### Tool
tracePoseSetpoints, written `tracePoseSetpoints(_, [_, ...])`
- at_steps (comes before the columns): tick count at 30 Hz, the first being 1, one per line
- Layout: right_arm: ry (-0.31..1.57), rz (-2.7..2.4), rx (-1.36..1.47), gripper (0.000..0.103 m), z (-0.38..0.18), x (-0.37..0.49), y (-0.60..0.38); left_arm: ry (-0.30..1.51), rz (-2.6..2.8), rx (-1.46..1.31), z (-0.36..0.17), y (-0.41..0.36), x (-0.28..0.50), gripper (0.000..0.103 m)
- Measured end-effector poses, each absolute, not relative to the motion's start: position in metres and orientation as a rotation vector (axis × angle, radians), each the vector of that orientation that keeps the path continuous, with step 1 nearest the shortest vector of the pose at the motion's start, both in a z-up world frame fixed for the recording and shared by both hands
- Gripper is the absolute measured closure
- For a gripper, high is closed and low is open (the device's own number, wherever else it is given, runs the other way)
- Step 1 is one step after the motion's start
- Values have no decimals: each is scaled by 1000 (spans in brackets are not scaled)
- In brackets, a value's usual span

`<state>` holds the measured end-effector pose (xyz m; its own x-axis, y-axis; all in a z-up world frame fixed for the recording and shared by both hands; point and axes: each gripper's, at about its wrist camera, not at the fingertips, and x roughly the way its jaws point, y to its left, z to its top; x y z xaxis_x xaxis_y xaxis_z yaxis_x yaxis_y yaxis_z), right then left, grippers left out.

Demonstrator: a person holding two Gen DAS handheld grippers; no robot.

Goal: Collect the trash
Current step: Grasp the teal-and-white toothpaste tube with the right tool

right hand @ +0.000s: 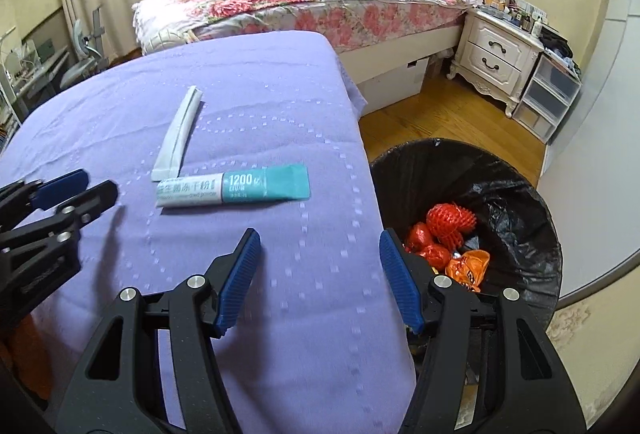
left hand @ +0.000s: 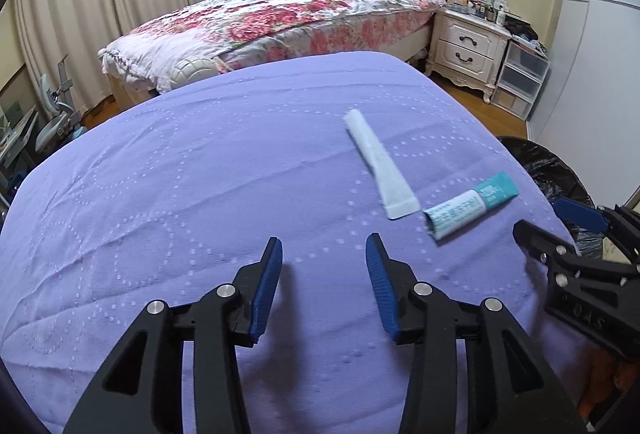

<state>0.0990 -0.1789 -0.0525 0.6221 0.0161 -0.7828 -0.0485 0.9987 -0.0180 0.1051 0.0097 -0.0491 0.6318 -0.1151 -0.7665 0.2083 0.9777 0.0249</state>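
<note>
Beyond the right hand-held gripper, teal sachet.

Both wrist views angled down, close, sharing purple cover

Two sachets on table, bin right.

Matt quilted purple cloth bears a glossy teal sachet; black bin liner shines crinkled.
</note>
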Motion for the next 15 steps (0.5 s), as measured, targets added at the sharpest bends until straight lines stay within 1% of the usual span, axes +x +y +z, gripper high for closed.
tracePoseSetpoints(2, [903, 25, -39, 42, -52, 110, -178, 874, -176, 101, -51, 18, 107, 54])
tracePoseSetpoints(8, [905, -2, -32, 42, -52, 146, -175, 897, -178, 38, -54, 35, 108, 54])
tracePoseSetpoints(10, [905, 7, -24, 42, -52, 157, -172, 892, -170, 41, -53, 38, 108, 52])
tracePoseSetpoints(15, [906, 26, -38, 42, -52, 177, -156, 898, -156, 25, -54, 47, 111, 52])
